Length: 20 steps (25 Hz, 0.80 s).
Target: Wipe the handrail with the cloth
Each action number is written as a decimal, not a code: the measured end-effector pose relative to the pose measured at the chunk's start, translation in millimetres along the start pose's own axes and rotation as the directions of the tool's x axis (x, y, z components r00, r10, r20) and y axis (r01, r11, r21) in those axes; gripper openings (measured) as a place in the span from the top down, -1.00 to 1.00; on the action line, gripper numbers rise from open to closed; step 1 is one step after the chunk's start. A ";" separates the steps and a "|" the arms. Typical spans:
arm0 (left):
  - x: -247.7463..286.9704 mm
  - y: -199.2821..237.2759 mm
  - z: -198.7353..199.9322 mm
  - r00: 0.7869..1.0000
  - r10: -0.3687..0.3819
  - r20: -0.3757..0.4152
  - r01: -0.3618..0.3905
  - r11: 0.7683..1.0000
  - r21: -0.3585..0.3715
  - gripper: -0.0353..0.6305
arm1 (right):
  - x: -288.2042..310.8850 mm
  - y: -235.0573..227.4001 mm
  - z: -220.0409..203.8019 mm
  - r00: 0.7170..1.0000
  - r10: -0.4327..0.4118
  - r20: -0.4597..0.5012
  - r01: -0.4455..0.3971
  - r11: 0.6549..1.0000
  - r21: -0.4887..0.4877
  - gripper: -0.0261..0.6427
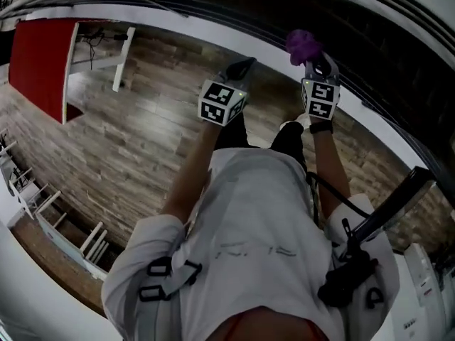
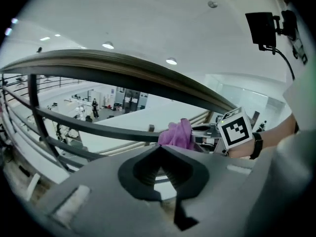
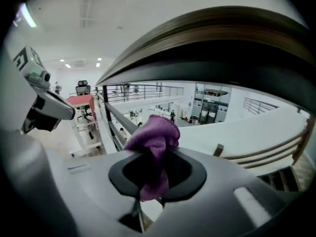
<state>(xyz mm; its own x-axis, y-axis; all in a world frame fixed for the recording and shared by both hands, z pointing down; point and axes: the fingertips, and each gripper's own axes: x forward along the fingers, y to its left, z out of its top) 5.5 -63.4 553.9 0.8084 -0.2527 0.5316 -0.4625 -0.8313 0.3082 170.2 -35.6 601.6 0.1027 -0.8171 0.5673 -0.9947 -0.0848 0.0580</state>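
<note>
Cloth (image 3: 153, 132) bunched in closed jaws of right gripper (image 3: 148, 157), close under handrail (image 3: 222, 38) | left gripper (image 2: 159, 152) jaws together, empty | likely soft, light, floppy; best pinched at a fold

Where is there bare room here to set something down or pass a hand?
Bare wood floor lies between the red table and the left gripper. The handrail is bare left of the cloth. It is crowded where the right gripper holds the cloth by the rail.
</note>
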 end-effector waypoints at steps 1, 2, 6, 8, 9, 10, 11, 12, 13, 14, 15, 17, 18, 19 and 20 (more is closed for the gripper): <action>-13.6 21.1 0.4 0.999 0.044 0.017 -0.043 0.999 -0.024 0.89 | 14.1 23.4 11.3 0.999 0.047 0.010 -0.046 0.999 -0.029 0.77; -27.7 41.8 0.1 0.996 0.085 0.030 -0.084 0.995 -0.048 0.89 | 27.3 46.3 21.5 0.996 0.089 0.018 -0.088 0.995 -0.052 0.77; -83.3 111.3 -9.1 0.980 0.190 0.055 -0.183 0.977 -0.113 0.89 | 60.1 130.4 46.0 0.983 0.184 0.020 -0.182 0.980 -0.077 0.78; -105.3 140.2 -16.6 0.969 0.237 0.065 -0.225 0.962 -0.152 0.89 | 76.4 170.3 52.5 0.973 0.233 0.011 -0.231 0.969 -0.089 0.77; -113.2 154.2 -20.2 0.964 0.257 0.071 -0.242 0.955 -0.170 0.89 | 86.9 189.4 55.1 0.966 0.257 0.005 -0.255 0.962 -0.096 0.77; -119.1 167.3 -23.6 0.959 0.273 0.074 -0.256 0.949 -0.184 0.89 | 97.9 207.4 57.1 0.961 0.277 -0.001 -0.276 0.956 -0.099 0.77; -123.6 179.2 -26.6 0.955 0.286 0.077 -0.267 0.944 -0.195 0.89 | 108.6 224.1 58.9 0.956 0.294 -0.007 -0.293 0.951 -0.099 0.77; -127.1 189.8 -29.2 0.952 0.296 0.079 -0.275 0.939 -0.205 0.89 | 119.1 239.6 60.9 0.951 0.308 -0.011 -0.307 0.947 -0.098 0.77; -130.0 199.7 -31.4 0.949 0.305 0.081 -0.282 0.935 -0.216 0.89 | 129.6 254.0 63.2 0.947 0.320 -0.014 -0.320 0.942 -0.097 0.77; -132.5 209.2 -33.4 0.945 0.315 0.085 -0.290 0.930 -0.227 0.89 | 140.5 267.7 65.9 0.943 0.332 -0.016 -0.332 0.938 -0.098 0.77; -134.6 218.5 -35.2 0.941 0.326 0.089 -0.298 0.924 -0.239 0.89 | 152.2 280.7 68.8 0.939 0.344 -0.019 -0.344 0.934 -0.098 0.77; -138.5 236.2 -38.2 0.933 0.347 0.099 -0.312 0.914 -0.260 0.89 | 177.7 305.6 73.5 0.930 0.367 -0.029 -0.368 0.926 -0.087 0.77; -140.6 244.8 -39.6 0.928 0.358 0.103 -0.320 0.908 -0.270 0.89 | 191.4 317.5 74.8 0.925 0.379 -0.037 -0.381 0.922 -0.075 0.77; -143.1 253.7 -41.1 0.922 0.371 0.107 -0.330 0.901 -0.281 0.89 | 205.5 329.1 75.7 0.920 0.389 -0.047 -0.391 0.918 -0.066 0.77; -146.1 263.1 -43.0 0.915 0.389 0.112 -0.342 0.891 -0.298 0.89 | 220.1 340.4 76.7 0.916 0.398 -0.056 -0.401 0.914 -0.063 0.77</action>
<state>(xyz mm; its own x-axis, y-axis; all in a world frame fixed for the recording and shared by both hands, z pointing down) -250.0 -224.0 591.2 0.6004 -0.6095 0.5178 -0.7973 -0.5069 0.3278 -145.8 -288.0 683.2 -0.3016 -0.7500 0.5887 -0.9504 0.2856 -0.1230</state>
